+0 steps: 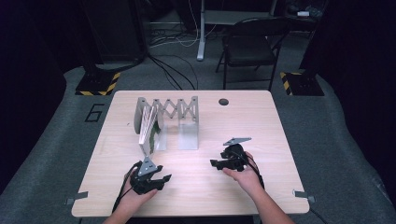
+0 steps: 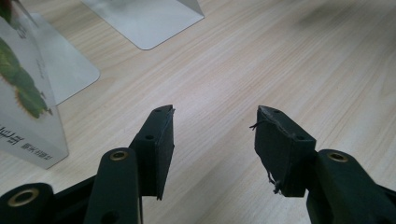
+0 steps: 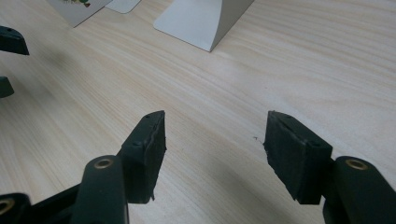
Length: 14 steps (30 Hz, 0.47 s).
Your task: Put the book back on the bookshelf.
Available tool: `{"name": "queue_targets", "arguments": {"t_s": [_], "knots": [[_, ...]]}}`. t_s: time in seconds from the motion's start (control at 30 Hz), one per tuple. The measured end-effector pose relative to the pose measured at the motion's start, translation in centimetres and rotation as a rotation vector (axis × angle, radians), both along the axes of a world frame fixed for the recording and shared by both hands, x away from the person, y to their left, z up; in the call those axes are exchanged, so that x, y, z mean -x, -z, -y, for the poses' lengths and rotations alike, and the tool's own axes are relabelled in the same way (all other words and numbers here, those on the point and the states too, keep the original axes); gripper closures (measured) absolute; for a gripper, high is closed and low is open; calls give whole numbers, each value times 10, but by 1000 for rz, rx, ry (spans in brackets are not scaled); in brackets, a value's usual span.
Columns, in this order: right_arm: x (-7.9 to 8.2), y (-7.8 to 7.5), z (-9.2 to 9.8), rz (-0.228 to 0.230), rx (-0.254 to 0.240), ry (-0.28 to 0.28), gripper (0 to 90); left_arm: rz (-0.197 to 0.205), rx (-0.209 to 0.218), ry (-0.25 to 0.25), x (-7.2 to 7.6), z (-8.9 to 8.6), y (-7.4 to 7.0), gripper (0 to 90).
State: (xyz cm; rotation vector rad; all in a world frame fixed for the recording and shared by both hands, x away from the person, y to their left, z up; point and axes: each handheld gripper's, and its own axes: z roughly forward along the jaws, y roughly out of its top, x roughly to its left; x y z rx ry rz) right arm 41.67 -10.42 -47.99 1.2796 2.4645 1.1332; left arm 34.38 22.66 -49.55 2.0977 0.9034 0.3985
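Note:
A grey metal extendable book rack stands on the wooden table, its scissor links spread. A thin white book with a green leaf picture leans in the rack's left end. In the left gripper view that book is close on the left. My left gripper rests near the table's front edge, jaws pointing right, open over bare wood. To the right of the rack's front, my right gripper points left, open and holding nothing.
The rack's flat metal feet lie on the table ahead of both grippers. A round cable hole sits near the far edge. A folding chair and floor cables lie beyond the table.

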Motion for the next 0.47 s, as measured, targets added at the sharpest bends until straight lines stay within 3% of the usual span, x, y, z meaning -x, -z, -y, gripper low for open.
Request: {"name": "queue_targets", "arguments": {"t_s": [0.07, 0.1, 0.47], "knots": [[3, -1, 3, -12, -10, 26, 387, 7, -7, 8, -2, 2, 1, 474], [3, 0, 4, 6, -6, 16, 387, 5, -10, 11, -2, 4, 1, 473], [5, 3, 13, 10, 2, 38, 385, 3, -6, 40, -5, 13, -1, 469]]}}
